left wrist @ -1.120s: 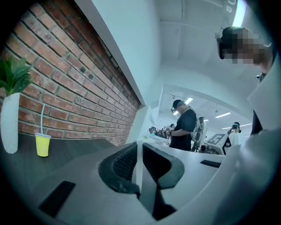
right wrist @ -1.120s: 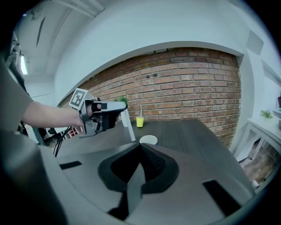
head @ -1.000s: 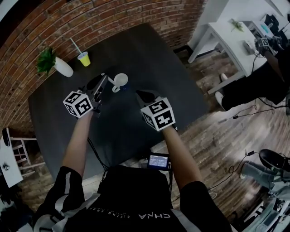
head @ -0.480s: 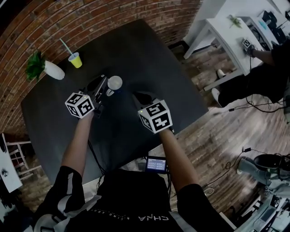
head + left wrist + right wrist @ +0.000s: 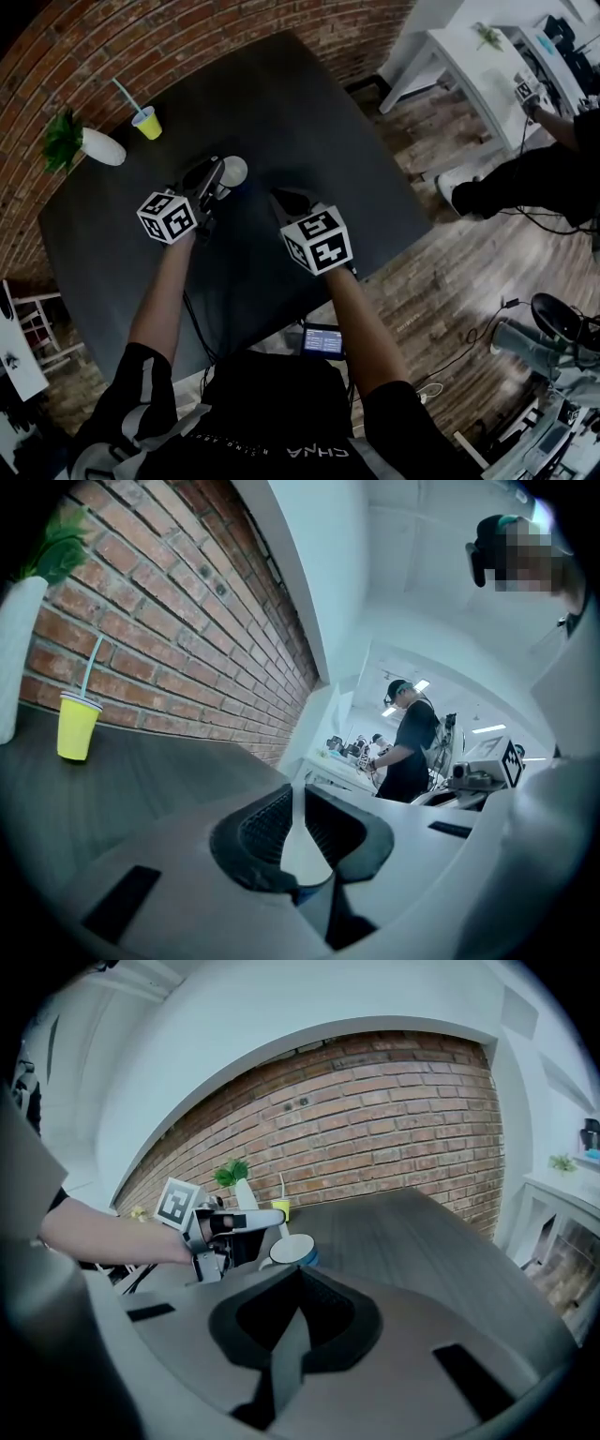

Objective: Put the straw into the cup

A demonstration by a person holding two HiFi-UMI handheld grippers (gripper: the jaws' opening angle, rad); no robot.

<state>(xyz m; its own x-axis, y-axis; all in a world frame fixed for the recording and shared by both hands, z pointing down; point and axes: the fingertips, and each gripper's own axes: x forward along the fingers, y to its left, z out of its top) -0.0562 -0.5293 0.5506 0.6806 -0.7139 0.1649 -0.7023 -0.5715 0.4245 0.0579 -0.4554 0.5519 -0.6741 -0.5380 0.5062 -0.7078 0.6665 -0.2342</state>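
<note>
Over the dark grey table (image 5: 300,122), the left gripper (image 5: 220,177) clamps the white, blue-sided mug (image 5: 234,170) — best seated flat before release; right gripper (image 5: 282,198) closed, empty.

A dark grey desk (image 5: 281,103) with a faint wood grain stands with its far side along a brick wall (image 5: 234,37). In its far left corner, close to the wall, a white vase (image 5: 101,147) stands upright and bears a green plant (image 5: 58,141). Just beside the vase, to its right and apart from it, a yellow cup (image 5: 146,123) stands upright with a pale blue straw (image 5: 125,94) in it, leaning to the left. Nearer the middle is a mug (image 5: 234,171), white at the rim and blue outside, gripped by the left claw (image 5: 217,180); whether its base rests on the desk cannot be told
</note>
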